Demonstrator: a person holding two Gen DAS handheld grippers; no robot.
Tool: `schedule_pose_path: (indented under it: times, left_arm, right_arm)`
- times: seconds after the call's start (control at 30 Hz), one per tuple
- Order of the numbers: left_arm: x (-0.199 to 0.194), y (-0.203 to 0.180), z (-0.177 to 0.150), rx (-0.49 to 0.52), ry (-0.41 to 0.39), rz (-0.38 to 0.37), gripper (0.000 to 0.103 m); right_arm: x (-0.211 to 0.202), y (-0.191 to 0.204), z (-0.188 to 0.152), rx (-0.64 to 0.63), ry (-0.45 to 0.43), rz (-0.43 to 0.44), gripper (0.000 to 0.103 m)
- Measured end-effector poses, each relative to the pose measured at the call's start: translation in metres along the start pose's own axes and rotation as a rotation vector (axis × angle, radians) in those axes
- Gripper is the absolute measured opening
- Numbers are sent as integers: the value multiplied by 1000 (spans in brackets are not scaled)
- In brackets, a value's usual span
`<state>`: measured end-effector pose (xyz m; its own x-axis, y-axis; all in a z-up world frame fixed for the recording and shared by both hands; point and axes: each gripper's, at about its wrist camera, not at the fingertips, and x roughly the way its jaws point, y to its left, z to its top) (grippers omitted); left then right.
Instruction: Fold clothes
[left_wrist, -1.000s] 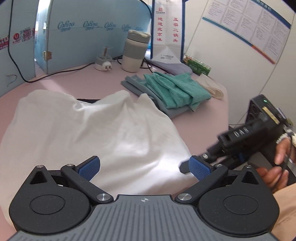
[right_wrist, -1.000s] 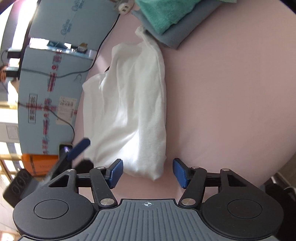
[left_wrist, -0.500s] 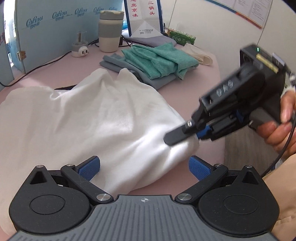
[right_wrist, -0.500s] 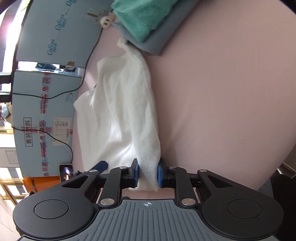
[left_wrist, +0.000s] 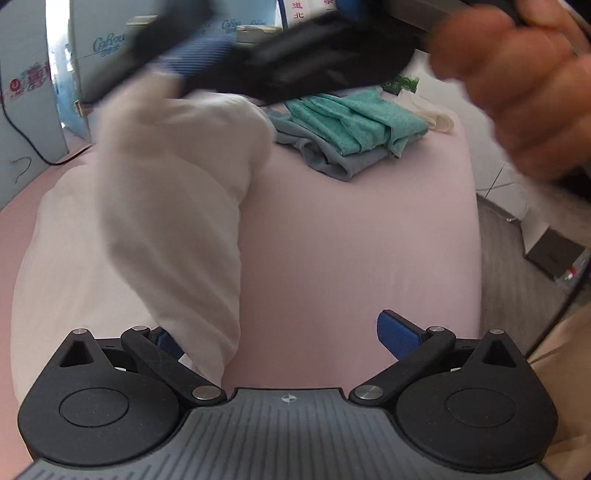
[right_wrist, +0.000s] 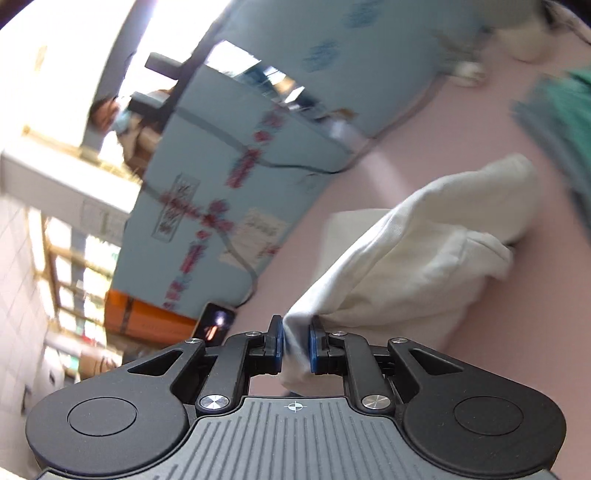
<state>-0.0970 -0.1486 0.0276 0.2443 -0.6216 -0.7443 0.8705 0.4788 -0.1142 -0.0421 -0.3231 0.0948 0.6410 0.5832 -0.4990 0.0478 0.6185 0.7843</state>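
A white garment (left_wrist: 159, 206) lies on the pink table (left_wrist: 351, 229), one edge lifted high and carried leftward over the rest. My right gripper (right_wrist: 295, 343) is shut on that lifted corner of the white garment (right_wrist: 406, 266), which stretches away from its blue pads (right_wrist: 314, 339). In the left wrist view the right gripper (left_wrist: 258, 48) shows as a dark blur at the top, held by a hand (left_wrist: 517, 85). My left gripper (left_wrist: 280, 336) stands open low over the table, with the cloth draping in front of its left pad and nothing pinched.
A folded teal cloth (left_wrist: 351, 122) on a grey one (left_wrist: 332, 162) sits at the back of the table. Blue partition boards (right_wrist: 258, 122) and a cable run behind. The table's right edge drops to grey floor (left_wrist: 517, 266).
The right gripper shut on the garment's near corner, then lifted it and swung it up and across to the left. The left gripper stayed open and the table to its right is now uncovered.
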Motion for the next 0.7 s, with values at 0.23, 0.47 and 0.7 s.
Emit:
schedule_pose_path:
  times: [0.23, 0.47, 0.7]
  left_arm:
    - [-18, 21, -21, -120, -7, 40, 103]
    - [-23, 31, -26, -139, -16, 32, 103]
    - [-23, 37, -26, -153, -24, 2, 103]
  right_arm:
    - [103, 52, -12, -191, 264, 75, 12]
    - [136, 56, -33, -210, 378, 16, 16]
    - [104, 40, -8, -136, 253, -43, 20]
